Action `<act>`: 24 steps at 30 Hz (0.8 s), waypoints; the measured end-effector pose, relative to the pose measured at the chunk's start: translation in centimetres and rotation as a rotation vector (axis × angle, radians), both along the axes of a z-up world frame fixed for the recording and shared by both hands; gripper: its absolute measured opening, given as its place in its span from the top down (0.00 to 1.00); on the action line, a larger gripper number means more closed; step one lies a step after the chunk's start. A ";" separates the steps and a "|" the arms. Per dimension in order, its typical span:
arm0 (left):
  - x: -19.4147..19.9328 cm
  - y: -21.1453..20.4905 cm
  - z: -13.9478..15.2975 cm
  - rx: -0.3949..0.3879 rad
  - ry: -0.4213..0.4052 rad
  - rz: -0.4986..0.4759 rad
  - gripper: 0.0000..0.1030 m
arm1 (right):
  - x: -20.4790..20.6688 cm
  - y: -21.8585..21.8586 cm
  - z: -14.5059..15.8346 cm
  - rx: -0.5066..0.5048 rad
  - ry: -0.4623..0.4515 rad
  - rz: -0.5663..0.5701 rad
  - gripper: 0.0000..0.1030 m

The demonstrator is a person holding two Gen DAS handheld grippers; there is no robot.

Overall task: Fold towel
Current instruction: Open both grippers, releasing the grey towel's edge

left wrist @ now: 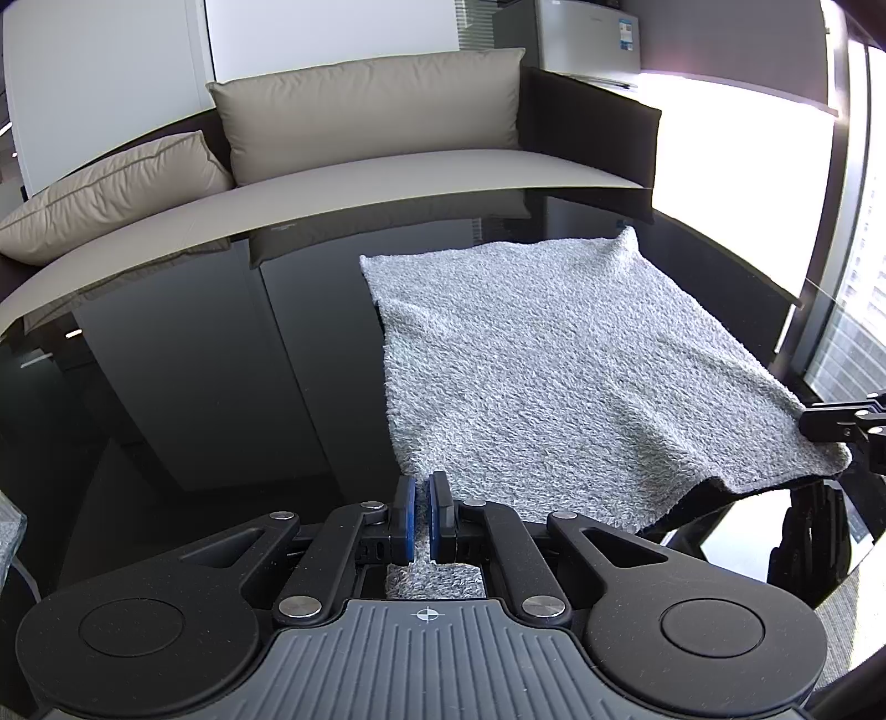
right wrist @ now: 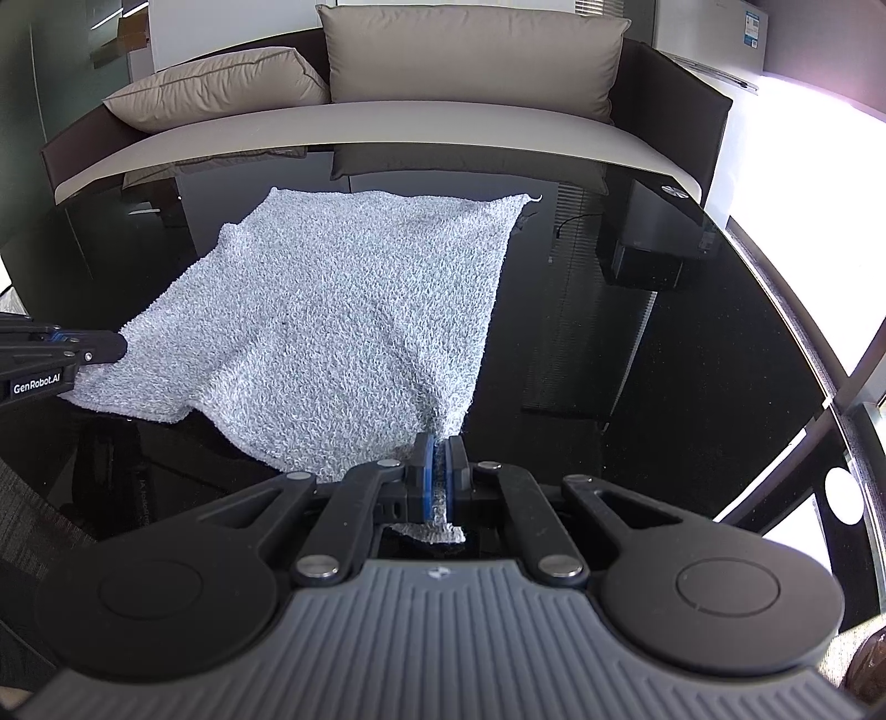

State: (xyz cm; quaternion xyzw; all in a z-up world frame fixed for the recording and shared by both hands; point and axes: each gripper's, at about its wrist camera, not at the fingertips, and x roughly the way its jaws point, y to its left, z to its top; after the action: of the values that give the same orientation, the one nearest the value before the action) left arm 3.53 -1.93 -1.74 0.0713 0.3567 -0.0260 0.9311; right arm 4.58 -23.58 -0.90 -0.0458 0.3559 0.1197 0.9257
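Note:
A grey terry towel (left wrist: 554,365) lies spread on a glossy black table (left wrist: 194,387), its near edge lifted off the surface. My left gripper (left wrist: 422,487) is shut on the towel's near left corner; cloth shows between and behind its blue pads. My right gripper (right wrist: 441,446) is shut on the towel's (right wrist: 354,321) near right corner, with cloth pinched between its blue pads. The right gripper shows at the right edge of the left wrist view (left wrist: 841,423). The left gripper shows at the left edge of the right wrist view (right wrist: 119,346). The far corners rest on the table.
A sofa with beige cushions (left wrist: 365,111) stands behind the table's (right wrist: 637,360) far edge. A white fridge (left wrist: 592,39) stands at the back right. Bright windows run along the right side. A dark chair (left wrist: 814,543) sits below the table's near right edge.

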 end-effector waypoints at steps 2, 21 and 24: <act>0.0 0.0 0.0 -0.003 0.000 0.001 0.95 | 0.0 0.0 0.0 -0.004 -0.001 0.003 0.96; -1.5 1.4 1.3 -0.102 -0.047 0.050 0.36 | -0.4 -1.0 0.8 0.056 -0.103 -0.049 0.49; -1.7 1.5 1.4 -0.109 -0.053 0.054 0.27 | -0.3 -0.7 0.8 0.046 -0.105 -0.039 0.49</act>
State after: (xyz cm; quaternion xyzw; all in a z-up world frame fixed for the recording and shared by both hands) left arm 1.81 -0.47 -0.31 0.0114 0.3317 -0.0184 0.9431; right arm 4.28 -24.32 -0.06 -0.0239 0.3051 0.1070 0.9460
